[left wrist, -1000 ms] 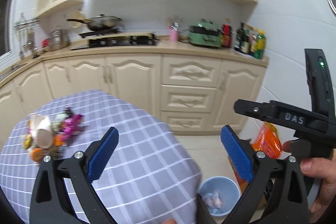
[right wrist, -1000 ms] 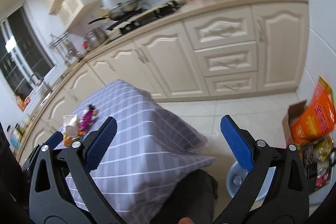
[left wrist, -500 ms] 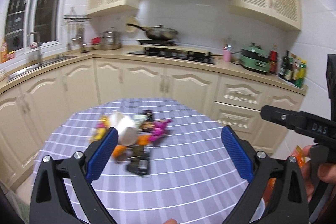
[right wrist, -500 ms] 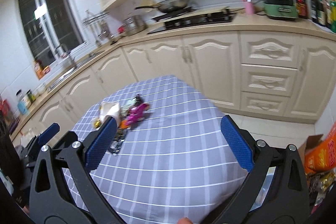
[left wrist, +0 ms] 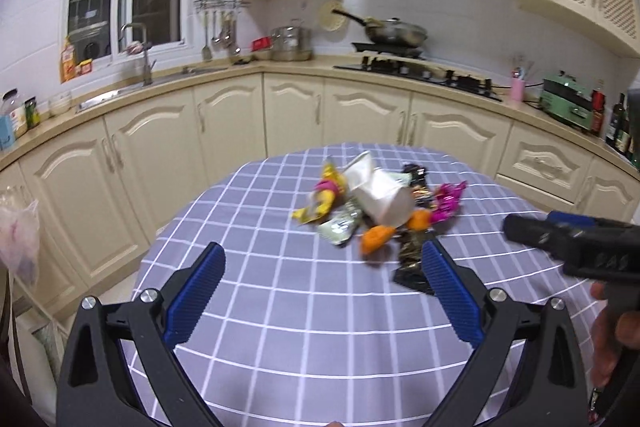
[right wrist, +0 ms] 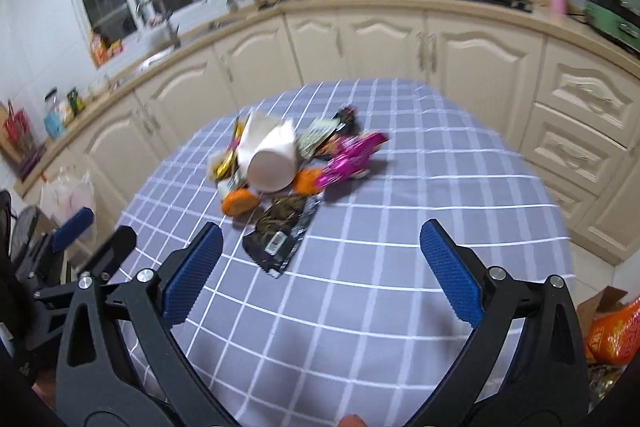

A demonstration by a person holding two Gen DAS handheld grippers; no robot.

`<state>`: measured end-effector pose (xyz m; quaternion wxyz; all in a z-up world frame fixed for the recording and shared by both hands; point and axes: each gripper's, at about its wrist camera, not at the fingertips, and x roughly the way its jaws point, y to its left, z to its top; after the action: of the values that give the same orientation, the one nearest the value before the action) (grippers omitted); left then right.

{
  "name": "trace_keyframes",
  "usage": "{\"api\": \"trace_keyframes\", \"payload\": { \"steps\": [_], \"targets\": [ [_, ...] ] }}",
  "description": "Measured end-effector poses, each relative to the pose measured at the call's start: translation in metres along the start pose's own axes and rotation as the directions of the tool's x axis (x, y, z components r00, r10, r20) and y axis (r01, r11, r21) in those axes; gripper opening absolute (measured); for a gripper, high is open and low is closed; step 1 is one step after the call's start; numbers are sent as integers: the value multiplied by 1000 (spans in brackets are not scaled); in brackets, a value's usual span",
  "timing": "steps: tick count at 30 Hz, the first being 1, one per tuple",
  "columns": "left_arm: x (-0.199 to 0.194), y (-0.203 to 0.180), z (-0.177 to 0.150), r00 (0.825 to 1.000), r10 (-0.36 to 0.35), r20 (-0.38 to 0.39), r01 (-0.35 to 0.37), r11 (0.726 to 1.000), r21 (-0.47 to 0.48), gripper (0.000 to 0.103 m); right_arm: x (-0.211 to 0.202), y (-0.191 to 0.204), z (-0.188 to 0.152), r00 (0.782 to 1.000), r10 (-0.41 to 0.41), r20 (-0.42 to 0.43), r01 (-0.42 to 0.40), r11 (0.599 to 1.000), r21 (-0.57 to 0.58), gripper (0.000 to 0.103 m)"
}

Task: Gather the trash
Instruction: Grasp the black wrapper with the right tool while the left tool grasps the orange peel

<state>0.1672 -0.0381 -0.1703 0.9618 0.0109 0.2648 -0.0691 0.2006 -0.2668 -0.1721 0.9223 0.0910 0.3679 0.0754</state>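
A heap of trash lies in the middle of a round table with a purple checked cloth point(left wrist: 304, 315) point(right wrist: 420, 187). In it I see a crumpled white paper cup point(left wrist: 384, 197) point(right wrist: 270, 157), a magenta wrapper point(left wrist: 448, 203) point(right wrist: 352, 155), a yellow wrapper point(left wrist: 324, 197), orange pieces point(left wrist: 376, 237) point(right wrist: 240, 203) and a black foil packet point(left wrist: 412, 259) point(right wrist: 282, 231). My left gripper point(left wrist: 322, 279) is open above the near cloth, short of the heap. My right gripper point(right wrist: 318, 267) is open too, its left pad close to the black packet. Neither holds anything.
Cream cabinets and a counter with a sink point(left wrist: 152, 83), a hob and a pan point(left wrist: 394, 35) curve behind the table. An orange bag point(right wrist: 612, 331) in a box sits on the floor at right. A plastic bag point(left wrist: 20, 239) hangs at far left.
Both views have swung left and up from the floor bin and cabinets onto the table. The trash heap now sits ahead of both open grippers, nearer than before.
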Motion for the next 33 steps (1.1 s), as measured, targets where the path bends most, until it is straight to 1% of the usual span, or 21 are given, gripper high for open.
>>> {"api": "trace_keyframes", "payload": {
  "steps": [6, 7, 9, 10, 11, 12, 13, 15, 17, 18, 21, 23, 26, 28, 29, 30, 31, 32, 33],
  "targets": [
    [20, 12, -3, 999, 34, -35, -34, 999, -6, 96, 57, 24, 2, 995, 6, -95, -10, 999, -40, 96],
    [23, 13, -3, 999, 36, -41, -36, 999, -6, 96, 64, 26, 3, 994, 4, -108, -9, 999, -46, 93],
    [30, 15, -4, 998, 43, -55, -44, 999, -3, 96, 86, 31, 2, 989, -11, -150, 2, 998, -61, 82],
    [32, 14, -4, 997, 45, -58, -45, 999, -2, 96, 91, 31, 2, 987, -25, -159, 14, 998, -69, 71],
    [37, 15, -3, 997, 45, -65, -45, 999, 2, 96, 91, 34, 2, 988, -58, -141, 43, 994, -102, 60],
    [40, 14, -2, 997, 45, -70, -45, 999, 8, 96, 90, 34, 2, 988, -61, -139, 47, 993, -107, 54],
    [43, 12, -1, 996, 46, -73, -45, 999, 15, 96, 89, 32, 2, 989, -46, -142, 32, 994, -104, 51],
    [51, 5, 1, 996, 40, -83, -37, 999, 36, 96, 85, 26, -1, 990, -28, -139, 14, 995, -102, 47],
    [61, -6, 4, 995, 30, -94, -23, 997, 72, 96, 78, 17, -3, 991, -26, -131, 14, 996, -88, 32],
    [65, -11, 5, 995, 28, -100, -19, 996, 89, 96, 75, 13, -5, 992, -20, -126, 10, 997, -77, 30],
    [83, -30, 6, 989, 17, -144, 5, 988, 153, 96, 65, -5, -10, 994, 15, -110, -17, 1000, -19, 30],
    [93, -40, 8, 987, 13, -159, 17, 983, 184, 96, 63, -13, -10, 994, 32, -103, -30, 999, 14, 30],
    [109, -49, 12, 983, 23, -182, 18, 975, 220, 96, 61, -19, -11, 994, 45, -99, -40, 998, 48, 29],
    [119, -47, 13, 978, 9, -210, 35, 978, 207, 95, 61, -23, -11, 993, 69, -97, -62, 996, 67, 29],
    [124, -48, 13, 973, 2, -230, 46, 978, 204, 81, 61, -22, -11, 993, 68, -97, -62, 996, 65, 29],
    [129, -49, 13, 968, -13, -252, 66, 977, 202, 65, 60, -21, -11, 993, 67, -95, -61, 996, 62, 29],
    [131, -50, 12, 964, -26, -263, 81, 976, 202, 59, 60, -21, -9, 993, 67, -94, -62, 996, 59, 29],
    [134, -51, 11, 959, -53, -279, 111, 973, 200, 46, 59, -20, -9, 994, 66, -91, -61, 996, 58, 29],
    [136, -53, 11, 952, -76, -296, 138, 971, 195, 32, 58, -20, -10, 994, 64, -88, -59, 997, 59, 29]
  ]
}}
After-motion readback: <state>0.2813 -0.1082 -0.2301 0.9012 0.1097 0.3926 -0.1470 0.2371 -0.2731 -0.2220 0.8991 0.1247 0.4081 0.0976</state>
